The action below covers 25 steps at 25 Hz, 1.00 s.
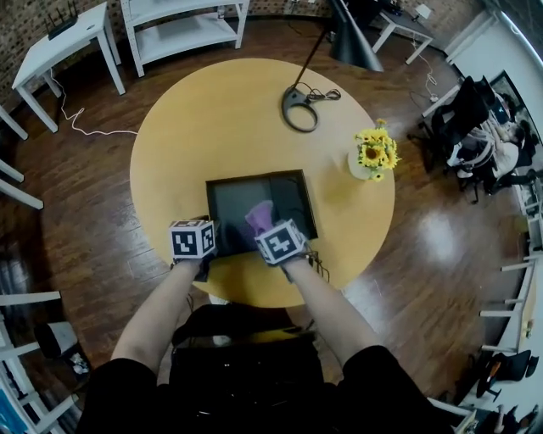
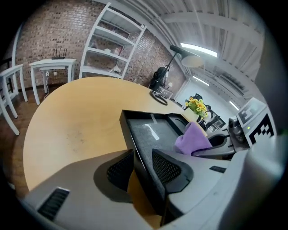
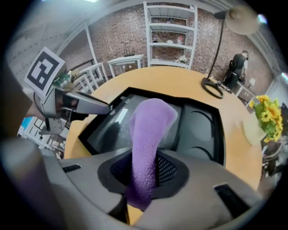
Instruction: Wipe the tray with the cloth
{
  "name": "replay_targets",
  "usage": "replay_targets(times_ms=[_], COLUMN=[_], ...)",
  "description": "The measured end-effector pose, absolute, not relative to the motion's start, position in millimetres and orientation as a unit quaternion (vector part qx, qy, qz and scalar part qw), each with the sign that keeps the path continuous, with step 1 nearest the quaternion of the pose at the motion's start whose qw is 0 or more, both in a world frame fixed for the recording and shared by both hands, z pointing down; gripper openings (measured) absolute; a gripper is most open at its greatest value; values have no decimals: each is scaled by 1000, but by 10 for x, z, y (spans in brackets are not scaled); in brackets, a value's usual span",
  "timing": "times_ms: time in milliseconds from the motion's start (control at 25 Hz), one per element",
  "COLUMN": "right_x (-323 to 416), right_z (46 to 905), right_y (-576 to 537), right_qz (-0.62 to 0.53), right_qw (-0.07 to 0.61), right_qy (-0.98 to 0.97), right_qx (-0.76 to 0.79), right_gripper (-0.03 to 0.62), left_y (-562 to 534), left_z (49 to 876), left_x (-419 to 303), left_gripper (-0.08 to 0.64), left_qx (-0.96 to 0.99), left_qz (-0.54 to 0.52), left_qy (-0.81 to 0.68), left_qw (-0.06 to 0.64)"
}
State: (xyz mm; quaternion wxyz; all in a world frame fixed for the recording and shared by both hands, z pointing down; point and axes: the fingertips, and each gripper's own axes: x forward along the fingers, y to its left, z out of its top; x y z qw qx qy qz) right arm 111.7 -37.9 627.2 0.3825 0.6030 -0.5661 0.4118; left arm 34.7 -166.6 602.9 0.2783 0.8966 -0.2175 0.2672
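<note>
A black tray with a wide flat section and smaller side compartments lies on the round yellow table, close to its near edge. My left gripper straddles the tray's near left wall, one pad outside and one inside, both close against it. The purple cloth is pinched in my right gripper, shut on it. It stands out ahead of the jaws over the tray's flat section. In the head view the cloth shows just above the right gripper's marker cube.
A vase of yellow flowers stands at the table's right side. A floor lamp's ring base rests on the far part of the table. White shelves and a small white table stand beyond. Chairs line the left wall.
</note>
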Motion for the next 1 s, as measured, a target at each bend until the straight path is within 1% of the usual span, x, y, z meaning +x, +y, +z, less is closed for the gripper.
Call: replay_targets(times_ms=[40, 80, 240, 400, 480, 560, 680, 840, 1000], right_x=[1213, 1290, 1531, 2112, 2394, 2616, 2778, 2568, 2326], right_z=[6288, 6304, 6188, 5963, 5931, 5928, 5953, 6017, 6047], right_y=[-300, -224, -201, -346, -375, -379, -416, -603, -901], right_qz=[410, 419, 475, 473, 479, 479, 478, 490, 485], right_qw=[389, 382, 266, 227, 230, 256, 283, 273, 242], right_qy=[-557, -550, -551, -525, -505, -491, -485, -526, -559], right_qx=[608, 613, 633, 671, 680, 681, 675, 640, 627], right_gripper=[86, 86, 86, 86, 86, 86, 86, 86, 86], left_y=[-1637, -1603, -1529, -1499, -1454, -1416, -1404, -1385, -1390], left_z=[6108, 6171, 6219, 6246, 6284, 6277, 6248, 6309, 6278], left_x=[335, 324, 316, 362, 381, 415, 443, 400, 385], left_gripper=[127, 127, 127, 127, 127, 126, 126, 124, 124], left_qx=[892, 887, 880, 884, 885, 888, 891, 888, 890], left_qz=[278, 290, 303, 313, 325, 332, 329, 336, 333], left_qy=[-222, -224, -232, -223, -220, -215, -207, -204, -206], left_qw=[280, 282, 283, 265, 249, 236, 234, 237, 235])
